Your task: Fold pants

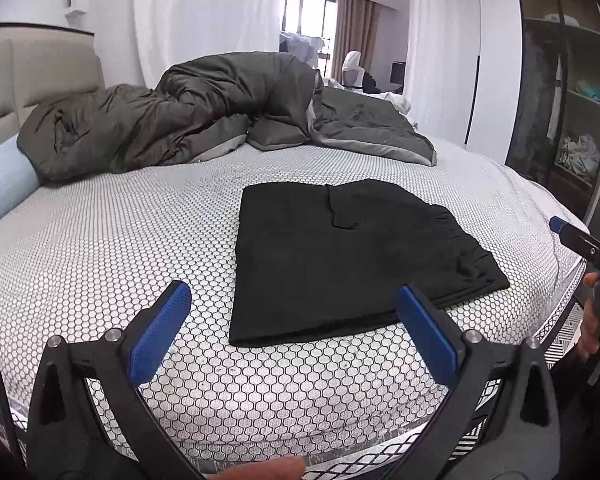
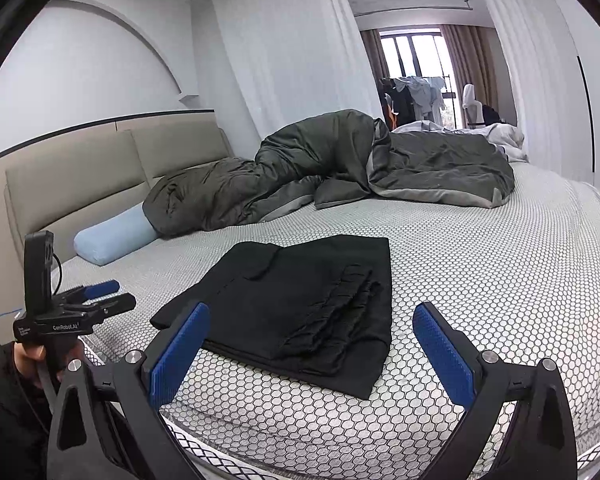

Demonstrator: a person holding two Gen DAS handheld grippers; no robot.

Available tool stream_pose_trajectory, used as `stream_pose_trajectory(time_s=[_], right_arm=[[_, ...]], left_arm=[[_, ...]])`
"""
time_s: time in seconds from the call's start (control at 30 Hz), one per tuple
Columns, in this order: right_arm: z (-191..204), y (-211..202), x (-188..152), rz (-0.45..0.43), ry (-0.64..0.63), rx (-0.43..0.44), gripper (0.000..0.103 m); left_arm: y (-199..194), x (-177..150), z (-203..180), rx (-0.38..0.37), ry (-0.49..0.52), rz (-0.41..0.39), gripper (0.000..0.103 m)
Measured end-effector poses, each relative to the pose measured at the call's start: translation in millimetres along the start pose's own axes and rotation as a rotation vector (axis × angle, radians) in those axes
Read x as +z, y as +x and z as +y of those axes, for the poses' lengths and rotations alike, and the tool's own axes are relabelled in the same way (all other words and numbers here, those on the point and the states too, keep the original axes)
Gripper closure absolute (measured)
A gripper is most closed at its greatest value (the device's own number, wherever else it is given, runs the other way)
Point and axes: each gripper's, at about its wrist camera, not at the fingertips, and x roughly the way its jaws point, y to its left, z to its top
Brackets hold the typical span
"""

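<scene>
The black pants (image 1: 340,256) lie folded into a flat rectangle on the honeycomb-patterned mattress (image 1: 100,248), with the gathered waistband on the right side. In the right wrist view the pants (image 2: 300,308) lie just beyond my fingers. My left gripper (image 1: 296,320) is open and empty, held above the mattress at the near edge of the pants. My right gripper (image 2: 312,340) is open and empty, held just short of the pants. The left gripper also shows at the left in the right wrist view (image 2: 100,296), and the right gripper at the right edge of the left wrist view (image 1: 580,240).
A rumpled dark grey duvet (image 1: 172,120) lies across the far side of the bed. A light blue bolster (image 2: 112,236) lies against the beige headboard (image 2: 80,176). A dark wardrobe (image 1: 564,100) stands to the right. White curtains (image 2: 284,60) hang behind.
</scene>
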Motion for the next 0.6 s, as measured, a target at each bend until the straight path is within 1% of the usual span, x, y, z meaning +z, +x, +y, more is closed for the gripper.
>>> stream_pose_trajectory(time_s=[0.13, 0.6], right_arm=[[2.7, 1.5, -1.9, 0.009, -0.014, 0.002, 0.000], [9.1, -1.5, -3.0, -0.013, -0.056, 0.004, 0.000]], left_arm=[[-0.4, -0.1, -2.7, 0.007, 0.010, 0.000, 0.001], [-2.4, 0.1, -3.8, 0.013, 0.027, -0.016, 0.001]])
